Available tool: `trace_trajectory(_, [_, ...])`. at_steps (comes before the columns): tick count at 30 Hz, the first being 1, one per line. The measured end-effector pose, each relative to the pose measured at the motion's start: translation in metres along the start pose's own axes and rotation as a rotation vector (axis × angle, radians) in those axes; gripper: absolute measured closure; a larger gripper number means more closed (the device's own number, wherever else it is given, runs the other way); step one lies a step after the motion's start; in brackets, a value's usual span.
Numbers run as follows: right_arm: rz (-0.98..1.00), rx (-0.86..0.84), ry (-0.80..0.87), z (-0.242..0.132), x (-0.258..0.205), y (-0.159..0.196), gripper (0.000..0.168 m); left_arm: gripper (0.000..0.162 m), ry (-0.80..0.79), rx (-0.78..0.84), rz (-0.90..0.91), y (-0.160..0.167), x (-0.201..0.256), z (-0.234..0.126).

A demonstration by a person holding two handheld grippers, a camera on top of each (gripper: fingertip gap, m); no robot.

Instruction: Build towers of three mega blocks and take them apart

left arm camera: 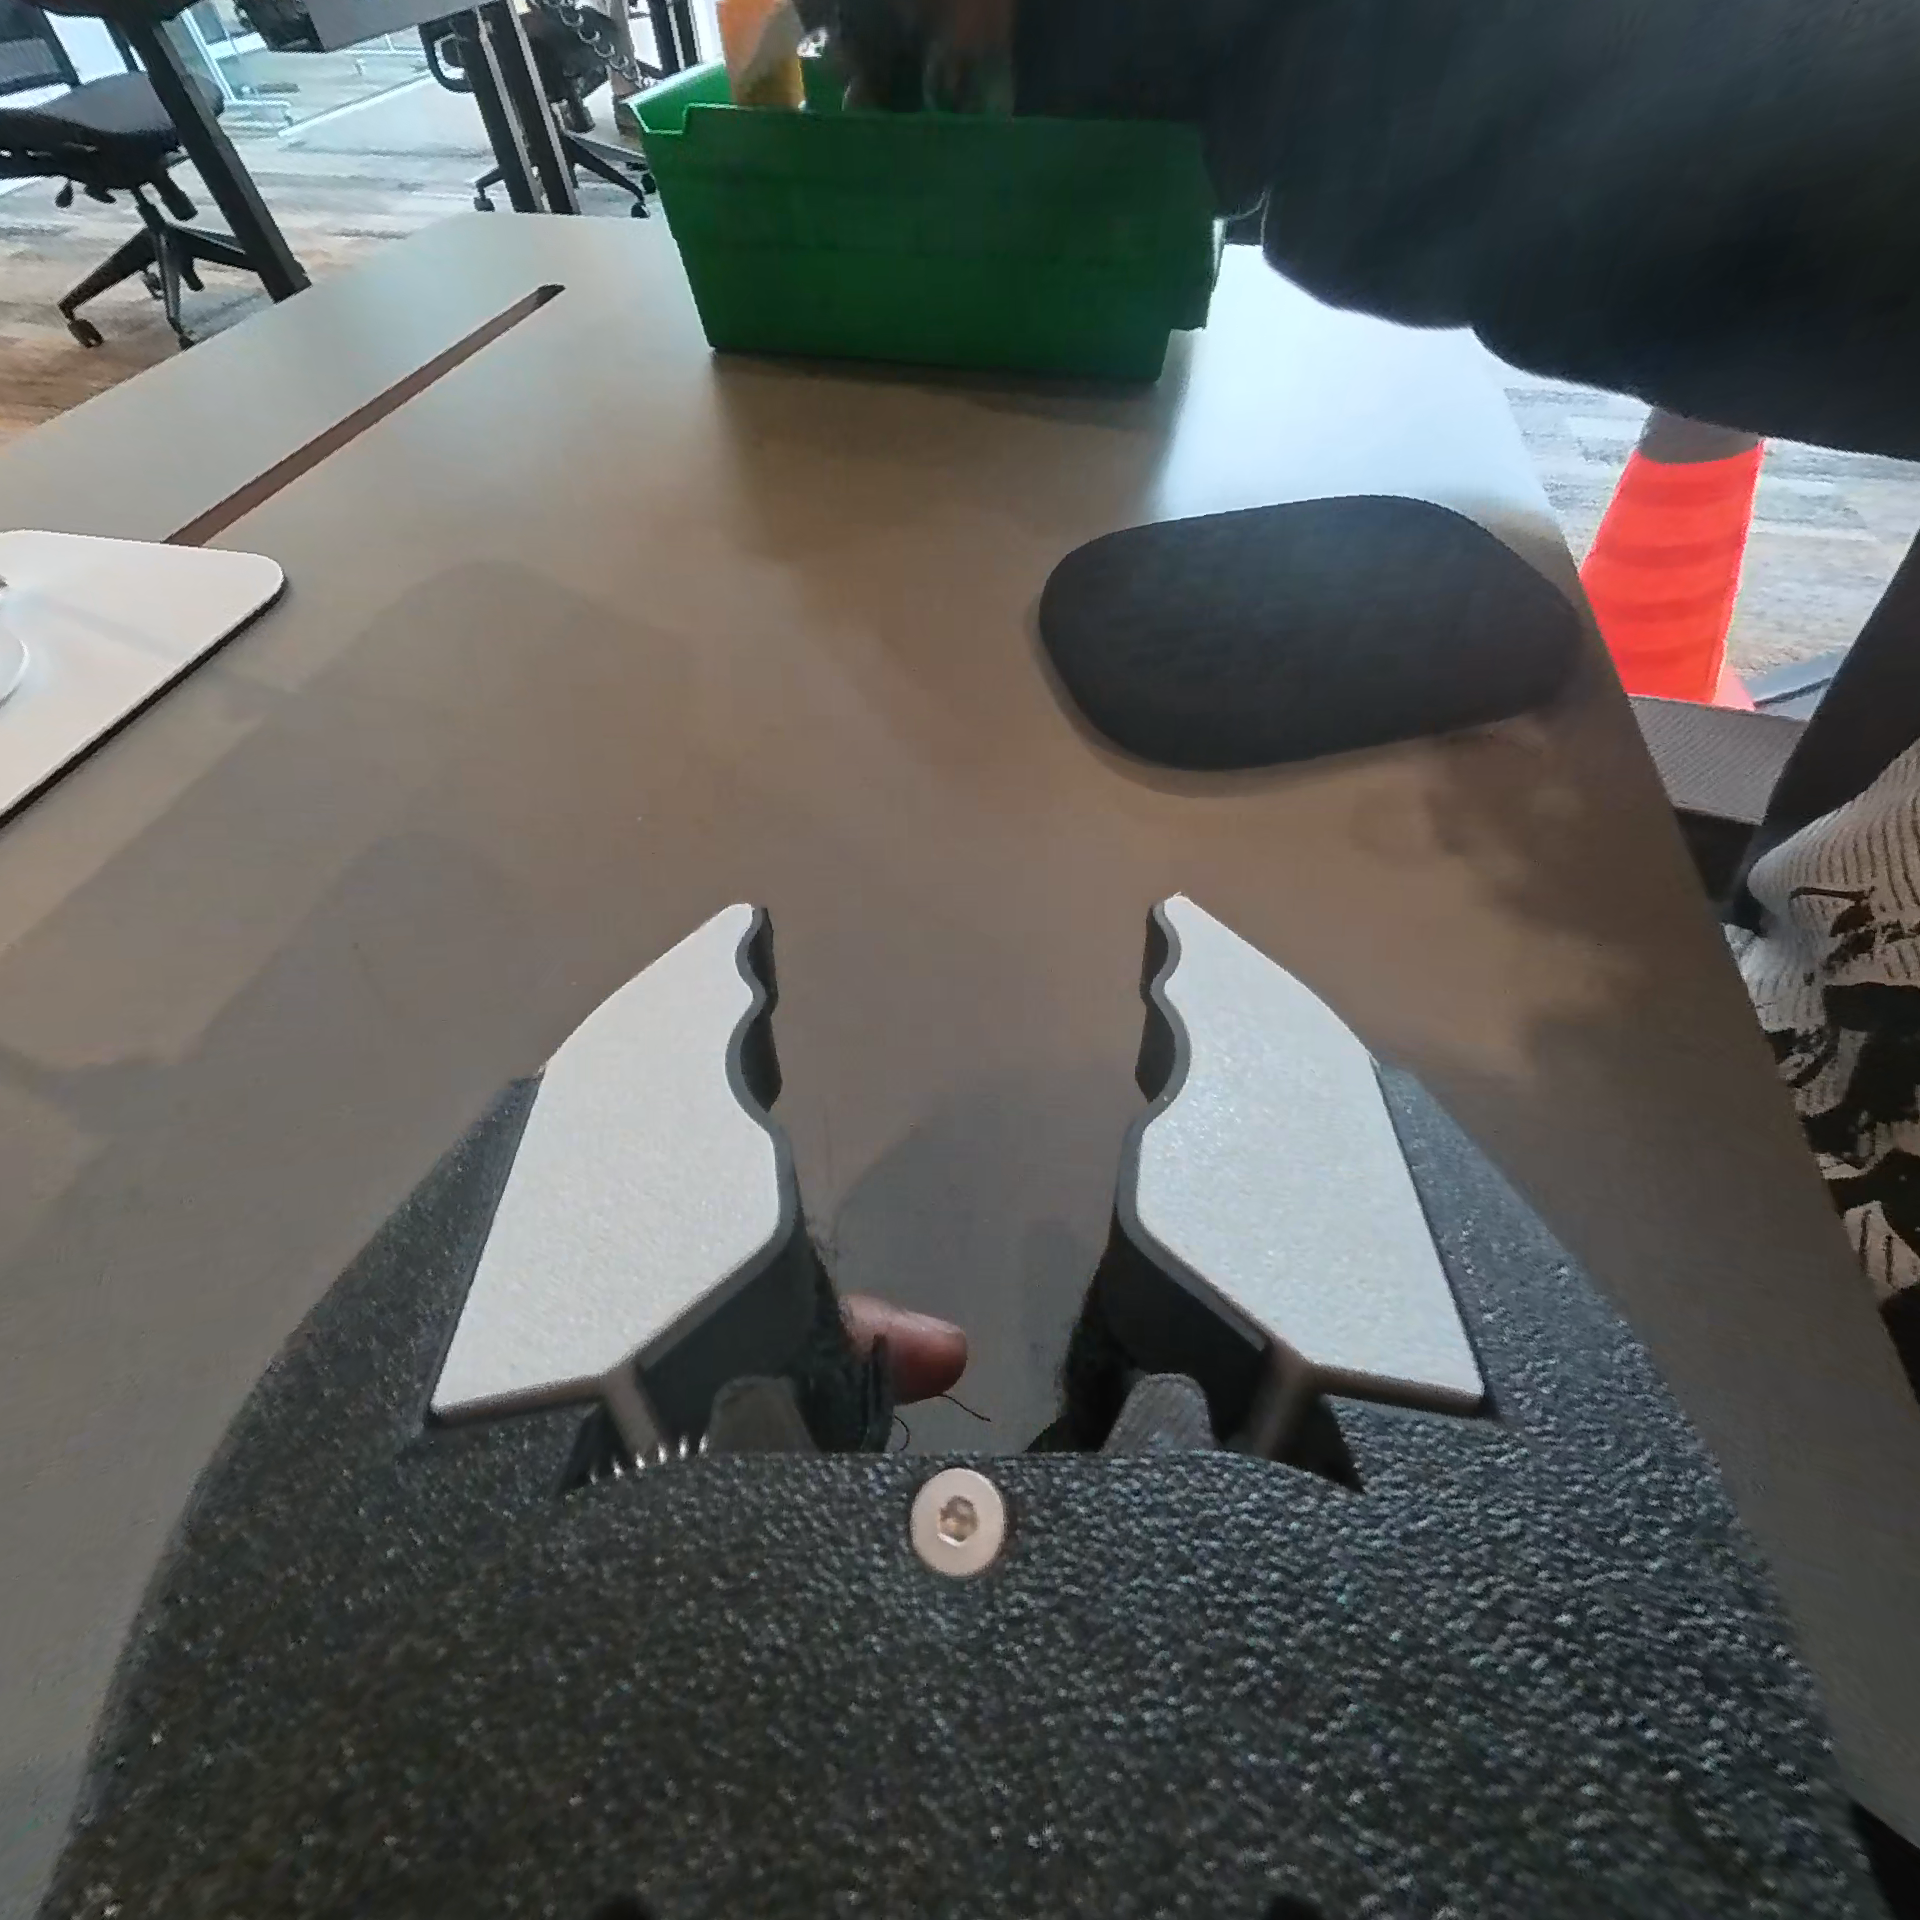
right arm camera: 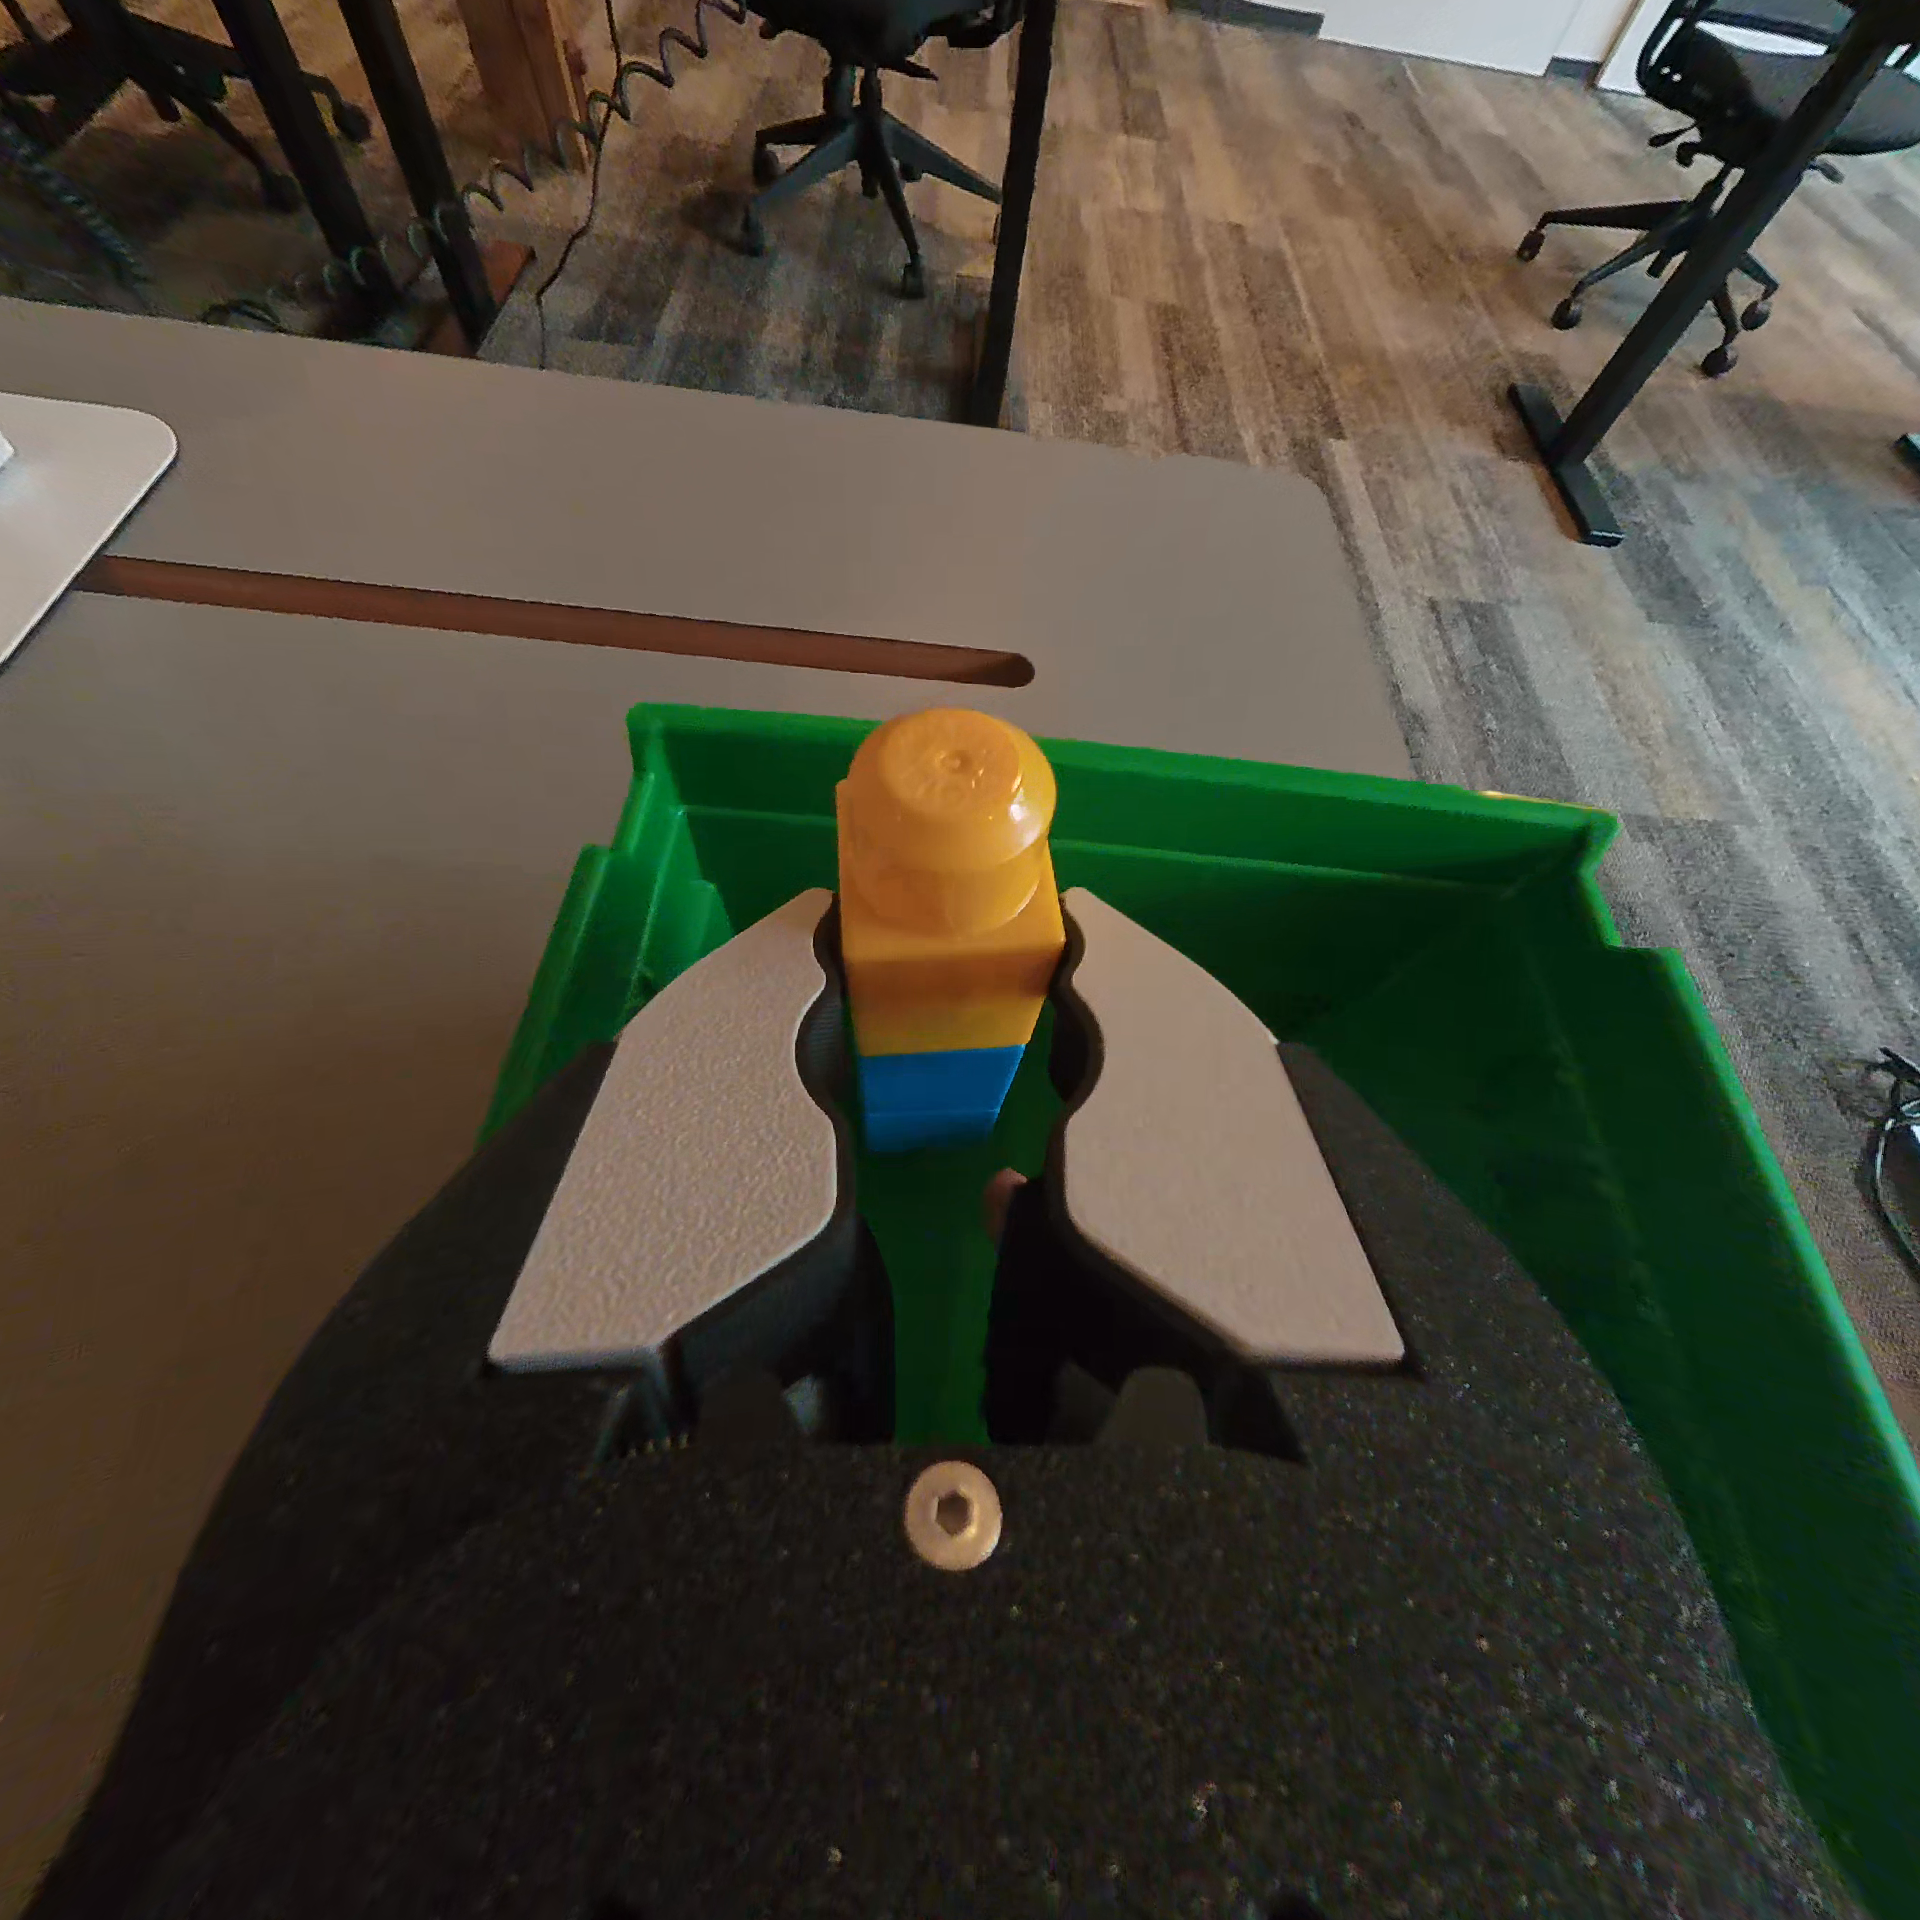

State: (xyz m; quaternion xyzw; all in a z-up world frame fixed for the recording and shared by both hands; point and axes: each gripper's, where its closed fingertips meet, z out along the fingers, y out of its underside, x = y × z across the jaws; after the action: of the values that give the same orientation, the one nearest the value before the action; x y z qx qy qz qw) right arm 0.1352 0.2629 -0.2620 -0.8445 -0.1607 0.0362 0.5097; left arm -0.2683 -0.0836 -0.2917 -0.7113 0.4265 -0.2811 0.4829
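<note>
We record a yellow-orange block above a blue block, inside a green bin. We note a grey-brown tabletop, a black pad and an orange cone. Tongs: grey plates, black bodies.

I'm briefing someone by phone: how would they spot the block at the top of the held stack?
Find the green bin at the grey table's far corner. Above it, the right tongs grip a small stack. The yellow block is uppermost, with one round stud, sitting on the blue block.
</note>
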Motion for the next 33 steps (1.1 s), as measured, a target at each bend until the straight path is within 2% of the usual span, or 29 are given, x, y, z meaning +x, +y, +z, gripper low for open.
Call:
trace_trajectory(13, [-0.003, -0.008, -0.059, 0.014, -0.022, 0.005, 0.132, 0.094, -0.006, -0.002, -0.002, 0.0, -0.001, 0.0])
trace_trajectory(23, [0.036, 0.02, -0.043, 0.019, -0.025, 0.001, 0.131, 0.094, -0.007, -0.003, -0.006, 0.0, -0.001, 0.0])
trace_trajectory(33, [0.028, 0.035, -0.06, 0.01, -0.022, -0.005, 0.109, 0.094, -0.009, -0.006, -0.003, 0.0, -0.002, 0.0])
